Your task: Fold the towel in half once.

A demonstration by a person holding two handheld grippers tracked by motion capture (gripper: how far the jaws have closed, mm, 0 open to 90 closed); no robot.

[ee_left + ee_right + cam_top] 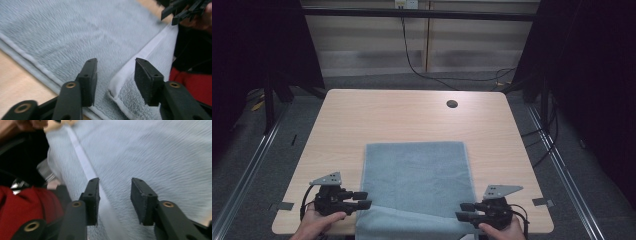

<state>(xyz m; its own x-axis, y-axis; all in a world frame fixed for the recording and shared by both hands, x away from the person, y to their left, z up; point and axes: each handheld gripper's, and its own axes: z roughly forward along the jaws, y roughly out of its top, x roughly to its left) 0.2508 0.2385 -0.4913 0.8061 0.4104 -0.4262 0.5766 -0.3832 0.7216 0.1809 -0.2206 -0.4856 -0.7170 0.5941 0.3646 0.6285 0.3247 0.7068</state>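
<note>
Table (362,120) – light wood, with a small round hole (452,104) near its far edge. Towel (417,175) – grey-blue, lies flat on the near half of the table, its near part hanging over the front edge. Left gripper (364,200) – at the towel's near left corner, jaws apart, nothing clamped; the corner hem lies between them. Right gripper (464,211) – at the near right edge, jaws likewise apart over the cloth, holding nothing.
</note>
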